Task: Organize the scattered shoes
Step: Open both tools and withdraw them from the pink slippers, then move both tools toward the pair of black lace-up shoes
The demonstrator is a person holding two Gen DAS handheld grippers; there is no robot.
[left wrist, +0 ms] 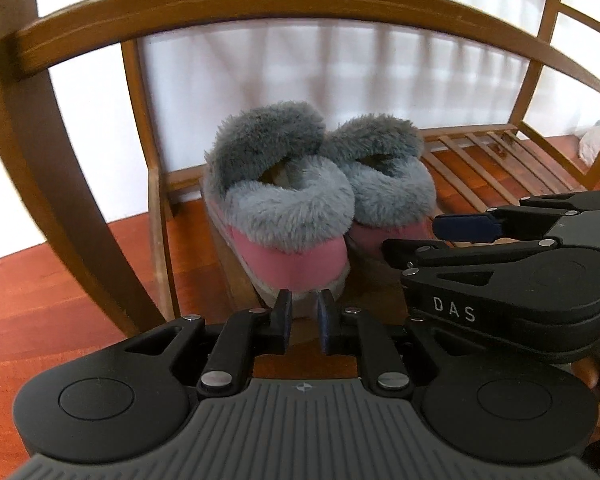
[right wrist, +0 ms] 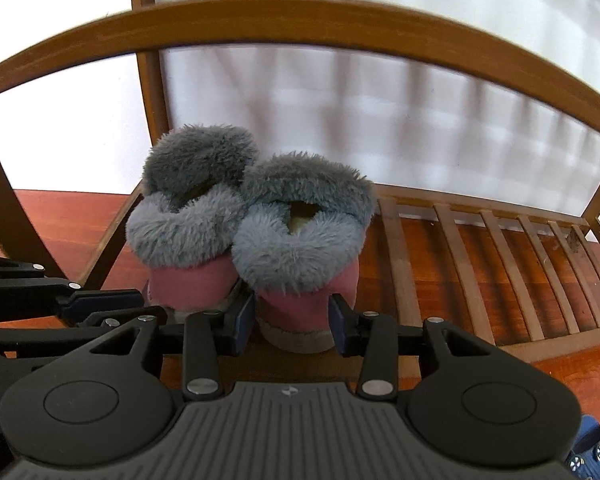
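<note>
Risk, left slipper (left wrist: 278, 216): judged likely to be dragged off the shoe rack (left wrist: 484, 168) if the left gripper (left wrist: 304, 316), jaws slightly apart and not gripping, caught its heel.
Risk, right slipper (right wrist: 300, 240): could tip against its mate if pulled; the right gripper (right wrist: 292, 322) clasped its pink heel.
Look: pink bodies, thick grey fur collars, pale soles.
Place: side by side at the rack's left end, touching.

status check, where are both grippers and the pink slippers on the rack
Left gripper open, just behind left slipper's heel. Right gripper straddling right slipper's heel; grip unclear. Both slippers on rack's bottom shelf. Nothing in the way.
</note>
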